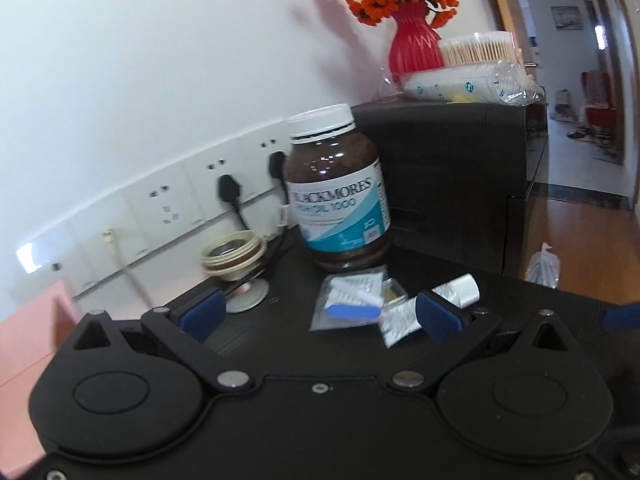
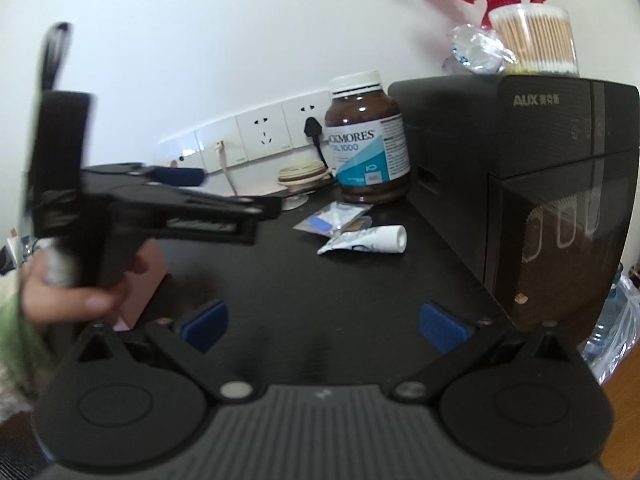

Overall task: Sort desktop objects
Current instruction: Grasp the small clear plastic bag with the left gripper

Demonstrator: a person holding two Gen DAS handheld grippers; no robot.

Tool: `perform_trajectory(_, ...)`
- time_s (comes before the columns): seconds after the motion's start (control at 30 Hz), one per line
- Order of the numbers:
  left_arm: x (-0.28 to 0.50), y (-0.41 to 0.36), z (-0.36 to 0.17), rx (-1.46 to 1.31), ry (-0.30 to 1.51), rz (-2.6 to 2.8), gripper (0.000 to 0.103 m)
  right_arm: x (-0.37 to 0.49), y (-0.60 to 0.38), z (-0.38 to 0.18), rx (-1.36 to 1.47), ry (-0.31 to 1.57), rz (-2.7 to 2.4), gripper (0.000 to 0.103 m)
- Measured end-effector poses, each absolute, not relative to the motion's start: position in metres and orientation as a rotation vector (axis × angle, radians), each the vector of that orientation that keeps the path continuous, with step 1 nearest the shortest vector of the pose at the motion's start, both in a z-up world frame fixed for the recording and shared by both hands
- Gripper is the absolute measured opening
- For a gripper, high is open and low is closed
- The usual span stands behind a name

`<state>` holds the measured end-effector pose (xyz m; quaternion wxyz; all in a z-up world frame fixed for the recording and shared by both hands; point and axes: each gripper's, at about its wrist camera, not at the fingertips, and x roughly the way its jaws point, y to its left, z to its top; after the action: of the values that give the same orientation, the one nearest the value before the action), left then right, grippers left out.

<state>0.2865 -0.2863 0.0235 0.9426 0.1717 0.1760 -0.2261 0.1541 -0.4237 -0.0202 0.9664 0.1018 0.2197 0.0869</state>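
Note:
A brown fish-oil bottle (image 1: 340, 196) (image 2: 368, 148) with a white cap stands at the back of the black desk (image 2: 320, 280). In front of it lie a clear packet (image 1: 348, 304) (image 2: 328, 220) holding a blue piece and a silver tube (image 1: 432, 304) (image 2: 368, 240) with a white cap. My left gripper (image 1: 320, 316) is open, low over the desk, its blue pads on either side of the packet and tube, touching neither. The right wrist view shows that left gripper (image 2: 228, 190) side-on, held by a hand (image 2: 68, 292). My right gripper (image 2: 324, 326) is open and empty, further back.
A tall black appliance (image 1: 452, 184) (image 2: 520, 180) walls off the right side, carrying a red vase (image 1: 414, 40), a cotton swab box (image 1: 478, 46) (image 2: 534, 40) and a plastic-wrapped pack (image 1: 468, 82). A tape roll (image 1: 234, 254) (image 2: 302, 174) and plugged cables lie by the wall sockets (image 1: 176, 200).

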Motion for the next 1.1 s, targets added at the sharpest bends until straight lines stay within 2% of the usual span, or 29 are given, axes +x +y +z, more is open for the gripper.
perform_trajectory(0.27, 0.326, -0.318, 0.004, 0.354, 0.395, -0.469, 0.103, 0.162, -0.438, -0.024, 0.302, 0.475, 0.126, 0.102)
perform_trajectory(0.77, 0.364, -0.320, -0.012, 0.278, 0.418, -0.553, 0.102, 0.155, -0.434, -0.021, 0.262, 0.447, 0.164, 0.102)
perform_trajectory(0.87, 0.368, -0.322, -0.014, 0.284, 0.436, -0.566, 0.097, 0.155, -0.436, -0.021, 0.275, 0.447, 0.168, 0.102)
perform_trajectory(1.1, 0.371, -0.337, -0.018, 0.369, 0.485, -0.584, 0.096, 0.156, -0.440, -0.021, 0.302, 0.446, 0.177, 0.102)
